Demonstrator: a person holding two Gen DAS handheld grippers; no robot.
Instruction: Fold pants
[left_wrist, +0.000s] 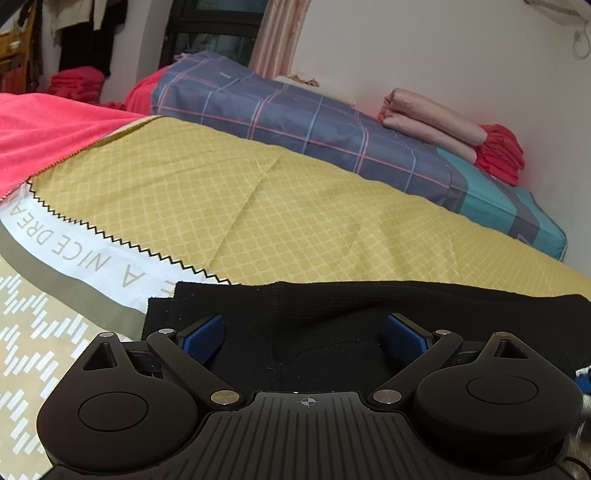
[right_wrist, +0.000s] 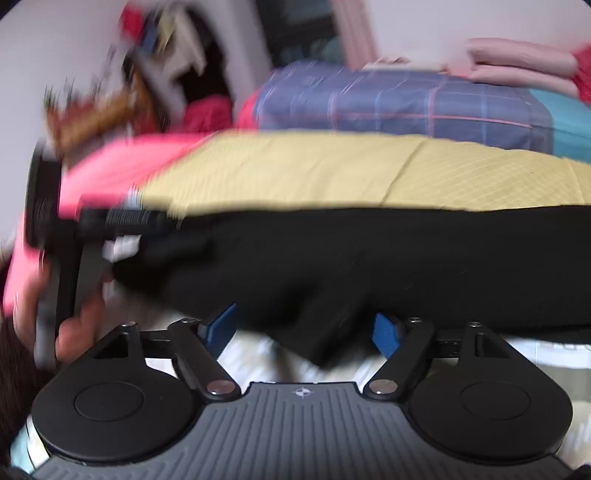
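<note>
Left wrist view — left gripper (left_wrist: 306, 334) hovering over black pants (left_wrist: 369, 314), blue pads wide apart, gripping nothing, pants lying on yellow bedspread (left_wrist: 258, 206), right wrist view — blurred, right gripper (right_wrist: 304, 328) jaws wide, pants edge sitting between pads, contact unclear.

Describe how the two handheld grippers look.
Both are alike: the left gripper and right gripper have matte black bodies with ribbed centre plates, a small crosshair mark, two round black discs, silver pivot pins, black linkage arms, and blue textured pads on the jaws.
</note>
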